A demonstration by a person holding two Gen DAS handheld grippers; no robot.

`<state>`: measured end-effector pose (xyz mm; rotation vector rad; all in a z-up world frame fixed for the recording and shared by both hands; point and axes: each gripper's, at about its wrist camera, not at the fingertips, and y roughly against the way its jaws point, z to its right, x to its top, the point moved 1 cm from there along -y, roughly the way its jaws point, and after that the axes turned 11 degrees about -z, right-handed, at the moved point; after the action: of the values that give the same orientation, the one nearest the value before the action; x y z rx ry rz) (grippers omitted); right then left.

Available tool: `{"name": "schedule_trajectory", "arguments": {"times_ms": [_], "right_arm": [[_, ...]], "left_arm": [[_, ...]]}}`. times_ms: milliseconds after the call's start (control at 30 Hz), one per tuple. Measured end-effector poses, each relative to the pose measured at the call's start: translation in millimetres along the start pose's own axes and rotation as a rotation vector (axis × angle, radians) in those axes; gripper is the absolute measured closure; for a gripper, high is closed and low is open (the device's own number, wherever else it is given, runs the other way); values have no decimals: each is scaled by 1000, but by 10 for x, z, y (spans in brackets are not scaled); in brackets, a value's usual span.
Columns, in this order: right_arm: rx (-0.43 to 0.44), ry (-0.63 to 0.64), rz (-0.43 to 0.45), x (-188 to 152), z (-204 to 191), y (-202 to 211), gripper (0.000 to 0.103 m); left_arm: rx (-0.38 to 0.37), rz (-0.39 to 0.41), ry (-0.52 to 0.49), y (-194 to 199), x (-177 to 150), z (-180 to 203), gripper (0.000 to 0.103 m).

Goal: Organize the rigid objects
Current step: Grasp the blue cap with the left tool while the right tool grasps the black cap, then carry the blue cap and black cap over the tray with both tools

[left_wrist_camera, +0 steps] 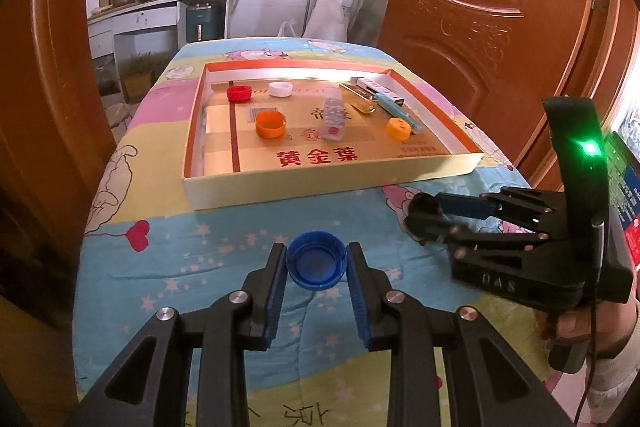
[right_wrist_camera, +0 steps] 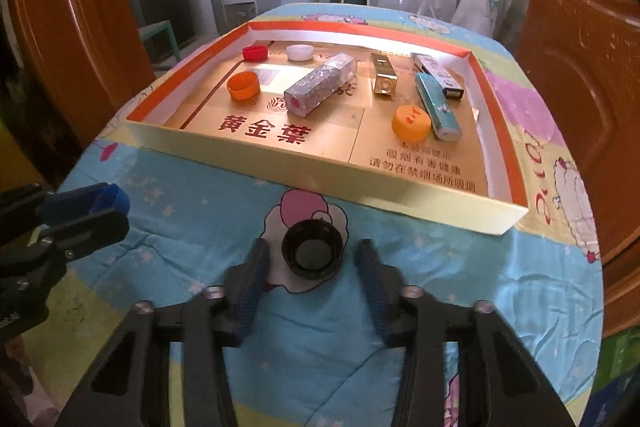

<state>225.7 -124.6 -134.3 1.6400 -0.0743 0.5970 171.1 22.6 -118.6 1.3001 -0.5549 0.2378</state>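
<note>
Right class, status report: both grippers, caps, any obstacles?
Left gripper shut on blue cap. Right gripper open around black cap. Path to tray unobstructed.

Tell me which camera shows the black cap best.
The right wrist view: the black cap sits open side up on the quilt, centred between the open right gripper, untouched. In the left wrist view the black cap shows only partly, behind the right gripper's fingertips.

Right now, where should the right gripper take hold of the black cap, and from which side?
Grip the black cap across its ribbed side wall, coming in from the near side with the right gripper. It lies open side up on the cloth, between the open fingers.
</note>
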Motion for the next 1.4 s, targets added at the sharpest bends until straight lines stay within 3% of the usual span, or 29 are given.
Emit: {"name": "schedule_trajectory", "arguments": {"times_ms": [267, 633, 967, 1400], "right_arm": [[-9, -4, 16, -4, -10, 83, 73], [-6, -17, 112, 63, 42, 520, 73], [-5, -21, 153, 274, 185, 722, 73], [33, -41, 154, 583, 447, 641, 73]], "left_arm": [[15, 7, 23, 36, -10, -72, 73], [31, 31, 19, 146, 93, -54, 73], [58, 59, 28, 221, 475, -103, 73], [83, 45, 69, 58, 1003, -285, 73]]}}
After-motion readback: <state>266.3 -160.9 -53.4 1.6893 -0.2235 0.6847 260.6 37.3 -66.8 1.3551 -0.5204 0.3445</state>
